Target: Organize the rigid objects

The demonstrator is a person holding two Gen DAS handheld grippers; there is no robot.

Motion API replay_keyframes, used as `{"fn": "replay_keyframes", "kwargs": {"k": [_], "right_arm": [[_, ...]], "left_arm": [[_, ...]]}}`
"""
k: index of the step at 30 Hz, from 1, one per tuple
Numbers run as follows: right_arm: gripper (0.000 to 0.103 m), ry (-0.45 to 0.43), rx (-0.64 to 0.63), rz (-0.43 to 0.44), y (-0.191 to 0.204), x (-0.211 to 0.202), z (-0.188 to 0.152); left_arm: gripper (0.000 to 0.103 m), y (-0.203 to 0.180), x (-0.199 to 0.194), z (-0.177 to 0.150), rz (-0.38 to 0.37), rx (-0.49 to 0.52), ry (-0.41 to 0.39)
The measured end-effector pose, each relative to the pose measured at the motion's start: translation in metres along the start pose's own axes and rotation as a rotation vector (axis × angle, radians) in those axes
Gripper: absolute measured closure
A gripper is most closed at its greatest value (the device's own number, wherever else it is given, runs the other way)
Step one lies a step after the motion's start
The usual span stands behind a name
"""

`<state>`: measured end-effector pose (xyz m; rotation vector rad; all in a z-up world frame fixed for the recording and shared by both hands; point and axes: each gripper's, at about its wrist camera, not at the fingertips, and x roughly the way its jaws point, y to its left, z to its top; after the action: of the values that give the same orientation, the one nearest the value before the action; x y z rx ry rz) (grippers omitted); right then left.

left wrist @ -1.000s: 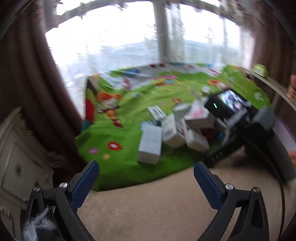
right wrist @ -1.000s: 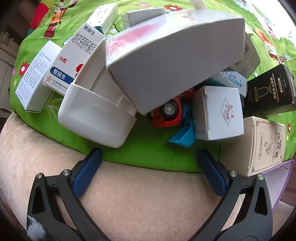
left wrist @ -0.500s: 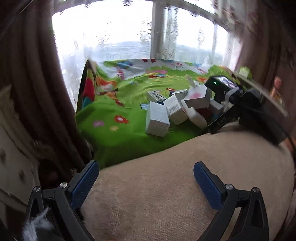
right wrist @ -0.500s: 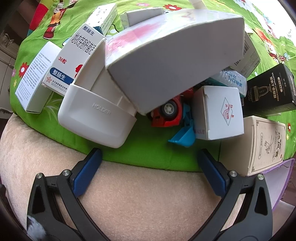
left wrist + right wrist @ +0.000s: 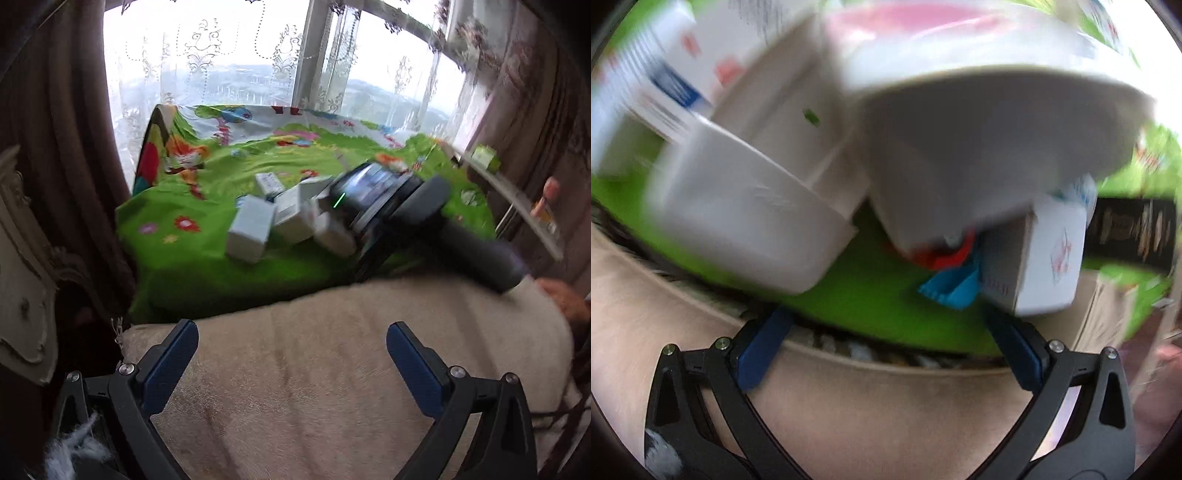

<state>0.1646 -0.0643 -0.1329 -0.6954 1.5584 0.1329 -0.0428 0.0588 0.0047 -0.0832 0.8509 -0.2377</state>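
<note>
Bright window (image 5: 258, 66) behind a green play mat (image 5: 192, 258), beige cushion (image 5: 332, 369) in front. Left wrist view: left gripper (image 5: 291, 350) above the cushion, jaws spread, empty; white boxes (image 5: 255, 229) clustered mid-mat, right gripper (image 5: 373, 210) just beside them. Right wrist view, blurred: right gripper (image 5: 886, 339) at the mat edge, jaws spread, empty; white holder (image 5: 746, 221) and pink-topped box (image 5: 979, 122) close ahead, red toy car (image 5: 945, 254) under the box.

Jumbled pile of rigid items on green patterned mat (image 5: 192, 258)

White plastic holder (image 5: 746, 218) tilted left-front of right gripper (image 5: 886, 343); big white-pink carton (image 5: 979, 110) leaning above; red toy (image 5: 945, 254), blue scoop (image 5: 951, 290), small white box (image 5: 1049, 258) right. Blurred.
</note>
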Motion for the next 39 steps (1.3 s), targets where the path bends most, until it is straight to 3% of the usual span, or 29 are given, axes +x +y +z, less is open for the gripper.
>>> {"fn": "replay_keyframes", "kwargs": {"k": [3, 5, 11, 14, 15, 19, 22, 29, 35, 38, 39], "right_arm": [[0.0, 0.078, -0.064, -0.296, 0.021, 0.03, 0.017], [0.0, 0.084, -0.112, -0.341, 0.028, 0.032, 0.018], [0.0, 0.059, -0.139, -0.328, 0.023, 0.037, 0.01], [0.0, 0.068, -0.126, -0.323, 0.02, 0.04, 0.006], [0.0, 0.066, -0.116, -0.324, 0.019, 0.04, 0.004], [0.0, 0.035, -0.102, -0.323, 0.014, 0.037, 0.005], [0.001, 0.014, -0.067, -0.246, -0.002, 0.029, -0.007], [0.001, -0.16, 0.052, -0.118, -0.044, -0.01, -0.064], [0.001, -0.303, 0.097, -0.047, -0.082, -0.049, -0.121], [0.001, -0.421, 0.119, 0.018, -0.09, -0.067, -0.153], [0.001, -0.476, 0.136, 0.021, -0.082, -0.082, -0.146]], "left_arm": [[0.0, 0.0, 0.016, 0.012, 0.073, -0.008, -0.009], [0.0, 0.011, 0.033, 0.017, 0.109, -0.053, 0.033], [0.0, 0.005, 0.03, 0.021, 0.203, -0.017, 0.031], [0.0, 0.001, 0.01, 0.028, 0.339, 0.009, -0.038], [0.0, -0.003, 0.005, 0.033, 0.351, 0.015, -0.066], [0.0, -0.011, 0.013, 0.051, 0.337, -0.002, -0.082], [0.0, -0.01, 0.016, 0.054, 0.351, -0.05, -0.104], [0.0, -0.007, 0.02, 0.047, 0.34, -0.103, -0.091], [0.0, -0.005, 0.029, 0.047, 0.278, -0.132, -0.043], [0.0, -0.003, 0.042, 0.05, 0.242, -0.153, 0.0], [0.0, -0.003, 0.044, 0.051, 0.235, -0.159, 0.005]]}}
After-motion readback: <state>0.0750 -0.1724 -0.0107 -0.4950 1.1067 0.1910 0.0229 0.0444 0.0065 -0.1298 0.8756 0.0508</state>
